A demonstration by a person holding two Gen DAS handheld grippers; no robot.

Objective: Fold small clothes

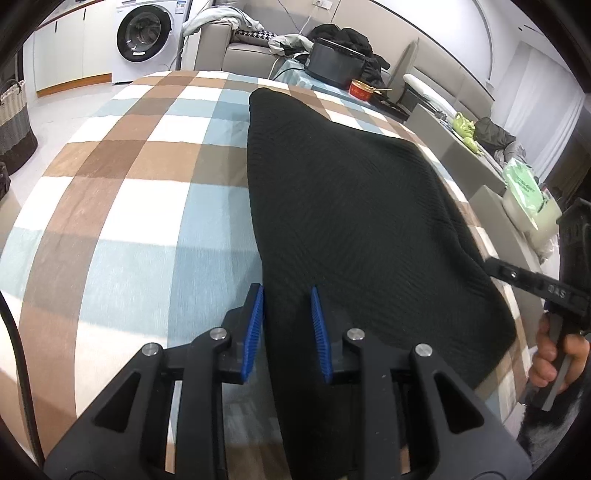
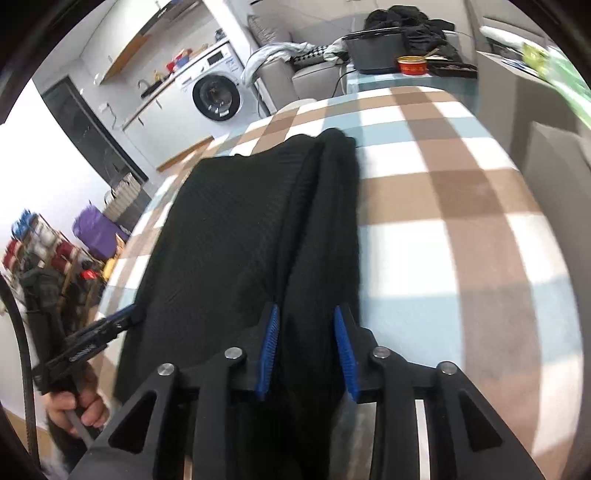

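Note:
A black knit garment [image 1: 351, 206] lies on the checked tablecloth [image 1: 129, 192], stretched from the near edge toward the far side. My left gripper [image 1: 287, 295] is open, its blue pads on either side of the garment's near left edge. In the right wrist view the garment [image 2: 229, 229] has a long fold along its right side. My right gripper [image 2: 304, 315] is open with that folded right edge between its blue pads. The right gripper also shows in the left wrist view [image 1: 495, 267] at the garment's right edge, and the left gripper shows in the right wrist view [image 2: 125, 319].
A washing machine [image 1: 146, 31] stands beyond the table. A black box [image 1: 334, 59] and a red tin [image 1: 364, 90] sit at the far end. Grey sofa parts [image 1: 454, 147] with a green packet [image 1: 524, 184] line the right side. A woven basket [image 1: 13, 122] stands on the floor at left.

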